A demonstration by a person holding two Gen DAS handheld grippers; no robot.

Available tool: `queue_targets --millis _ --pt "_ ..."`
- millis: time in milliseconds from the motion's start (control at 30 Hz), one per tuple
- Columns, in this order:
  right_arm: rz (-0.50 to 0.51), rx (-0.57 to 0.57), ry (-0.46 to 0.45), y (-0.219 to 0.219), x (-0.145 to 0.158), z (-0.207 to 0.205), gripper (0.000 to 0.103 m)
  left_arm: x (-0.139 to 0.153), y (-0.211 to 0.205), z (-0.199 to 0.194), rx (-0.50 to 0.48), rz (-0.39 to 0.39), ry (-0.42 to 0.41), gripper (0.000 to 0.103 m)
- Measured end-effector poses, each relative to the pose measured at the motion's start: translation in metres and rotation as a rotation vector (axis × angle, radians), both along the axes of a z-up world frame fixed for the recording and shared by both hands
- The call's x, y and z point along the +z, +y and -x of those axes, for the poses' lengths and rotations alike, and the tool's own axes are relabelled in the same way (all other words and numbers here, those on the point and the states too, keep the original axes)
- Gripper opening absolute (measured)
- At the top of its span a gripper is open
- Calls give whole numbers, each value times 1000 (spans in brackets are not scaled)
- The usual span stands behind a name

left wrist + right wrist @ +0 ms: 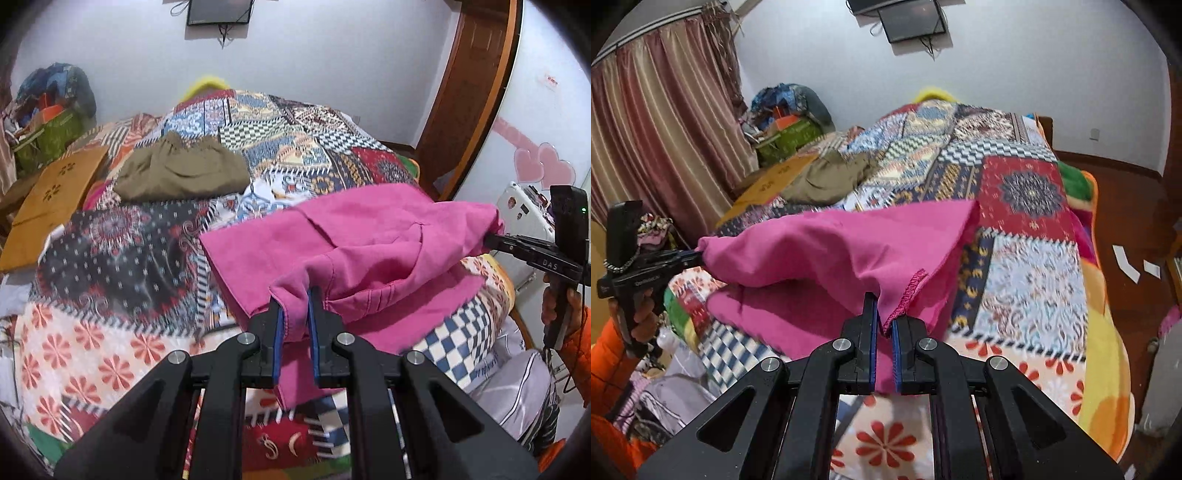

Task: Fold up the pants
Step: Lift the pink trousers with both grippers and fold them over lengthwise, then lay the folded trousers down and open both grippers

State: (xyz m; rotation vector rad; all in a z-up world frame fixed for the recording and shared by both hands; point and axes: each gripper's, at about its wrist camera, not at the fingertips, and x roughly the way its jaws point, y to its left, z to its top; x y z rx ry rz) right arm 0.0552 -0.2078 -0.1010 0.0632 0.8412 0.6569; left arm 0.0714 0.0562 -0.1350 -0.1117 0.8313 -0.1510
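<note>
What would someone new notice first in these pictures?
The pink pants stand out, lifted off the near edge of the patchwork quilt, pinched by the left gripper and right gripper. Farther back on the quilt lie olive pants, already folded.
</note>
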Motion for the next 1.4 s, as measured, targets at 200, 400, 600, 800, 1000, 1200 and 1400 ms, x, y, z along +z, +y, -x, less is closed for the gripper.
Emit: queue_targets --millis 200,400,600,800,1000,1200,1400 --pt "29 -10 32 -3 -17 1 6 -18 -2 12 2 -21 25 12" --pt "73 6 31 2 -26 2 6 -36 -2 17 9 -23 67 12" --pt "115 33 52 -1 -29 5 7 -38 2 20 15 -6 81 12" --pt "184 2 91 -17 -32 8 13 -32 11 28 24 -59 100 12" --pt "198 -49 22 -30 4 8 15 -14 24 33 89 -130 82 12" --pt "121 -39 -72 -17 50 4 29 24 17 23 91 -140 8 12" --pt "19 102 -48 40 51 1 37 30 -20 3 -23 -58 4 12"
